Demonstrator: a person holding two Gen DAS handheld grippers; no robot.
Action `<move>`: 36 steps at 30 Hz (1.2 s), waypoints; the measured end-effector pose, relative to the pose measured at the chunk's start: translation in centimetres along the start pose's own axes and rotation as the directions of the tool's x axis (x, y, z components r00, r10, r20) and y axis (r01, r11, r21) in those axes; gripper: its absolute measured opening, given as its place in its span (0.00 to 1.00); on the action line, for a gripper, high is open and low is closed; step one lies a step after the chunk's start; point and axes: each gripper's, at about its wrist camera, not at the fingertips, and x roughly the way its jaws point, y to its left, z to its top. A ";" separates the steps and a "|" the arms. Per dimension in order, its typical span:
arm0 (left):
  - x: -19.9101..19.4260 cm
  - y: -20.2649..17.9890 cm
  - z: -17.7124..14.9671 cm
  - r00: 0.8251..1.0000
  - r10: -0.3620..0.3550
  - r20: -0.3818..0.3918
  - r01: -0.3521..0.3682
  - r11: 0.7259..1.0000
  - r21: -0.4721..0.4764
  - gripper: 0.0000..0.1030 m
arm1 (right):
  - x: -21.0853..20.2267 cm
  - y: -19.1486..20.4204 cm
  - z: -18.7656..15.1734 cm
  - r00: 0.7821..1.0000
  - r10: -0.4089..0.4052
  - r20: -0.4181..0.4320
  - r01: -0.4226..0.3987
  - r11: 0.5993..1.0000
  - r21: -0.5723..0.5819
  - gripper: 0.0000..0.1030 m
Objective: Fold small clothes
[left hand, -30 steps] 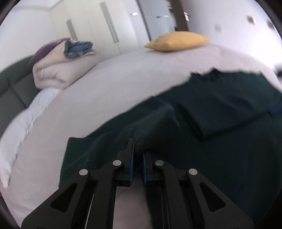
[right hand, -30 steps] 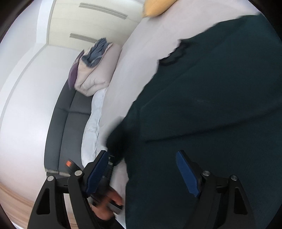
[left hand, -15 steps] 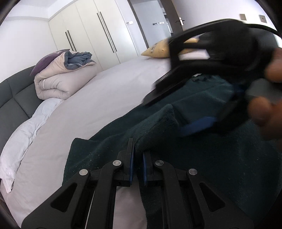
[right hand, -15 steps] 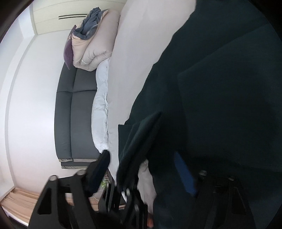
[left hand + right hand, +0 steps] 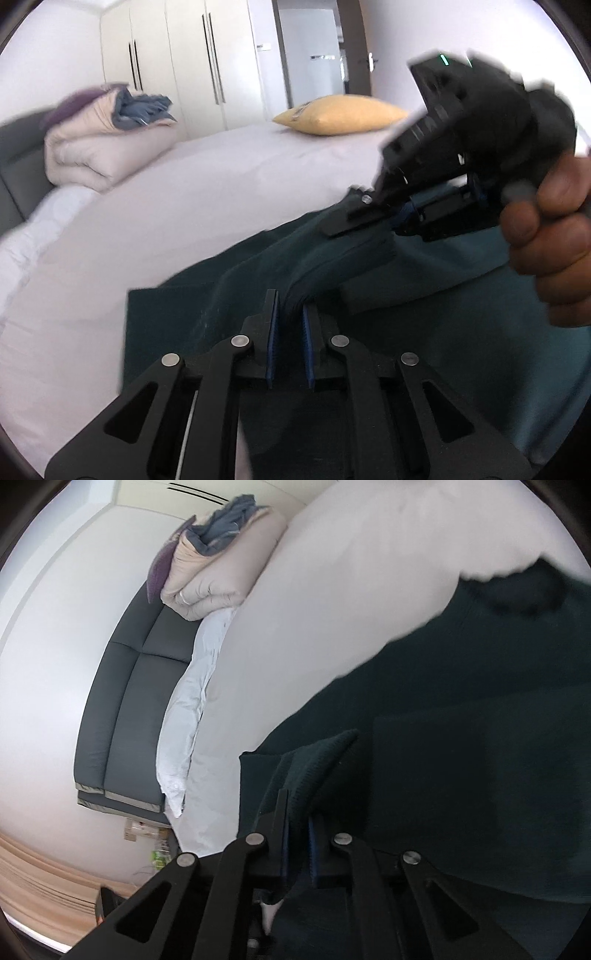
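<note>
Bedroom setup, all of it happening on a big bed (image 5: 207, 192) with a pale sheet, which makes sense as a folding surface since it's wide and soft.

Nearest the left wrist camera, the left hand-held gripper (image 5: 290, 317) has its blue pads (image 5: 272, 332) pinched tight on a raised ridge of the dark green garment (image 5: 461, 350). Looks like a knit top or sweater, can't tell which. Rest of it lies spread flat on the sheet, with one squared-off corner sticking out to the left of the jaws.

Just past that, the right hand-held gripper (image 5: 373, 225) comes in from the right, the person's hand (image 5: 546, 236) wrapped around its handle. In its own view the right hand-held gripper (image 5: 297, 823) is clamped on a fold of the same cloth, a ribbed edge poking up between the fingers. So both are gripping one strip of fabric close together, and my guess is that's to lift an edge evenly and carry it over in one straight fold instead of letting it sag in the middle. There's already a flatter doubled panel further in, so I'd say the fold is partway along.

Further back: a yellow pillow (image 5: 340, 114) on the far side of the bed, a rolled-up beige duvet (image 5: 99, 151) with blue-grey cloth on top by the dark headboard (image 5: 125, 709), then cream wardrobe doors (image 5: 177, 62) along the back wall.
</note>
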 end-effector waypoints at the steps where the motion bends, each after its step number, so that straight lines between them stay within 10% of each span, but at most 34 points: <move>1: -0.4 0.1 0.4 1.000 -0.027 0.003 0.027 0.999 -0.023 0.12 | -0.9 -0.3 0.1 1.000 -0.011 0.008 0.011 1.000 -0.008 0.09; 6: -2.6 2.5 1.6 0.993 -0.113 0.041 0.118 0.980 -0.159 0.12 | -5.8 -3.4 0.9 0.996 -0.064 0.066 0.063 0.998 0.016 0.09; 17: 2.5 11.5 3.1 0.985 -0.133 -0.112 0.074 0.904 -0.422 0.12 | -12.9 -10.2 1.6 0.979 -0.162 0.126 0.152 0.985 0.085 0.09; 36: 9.2 12.9 3.8 0.952 -0.241 -0.187 0.130 0.876 -0.464 0.12 | -17.4 -15.7 1.0 0.949 -0.280 0.146 0.253 0.950 0.184 0.09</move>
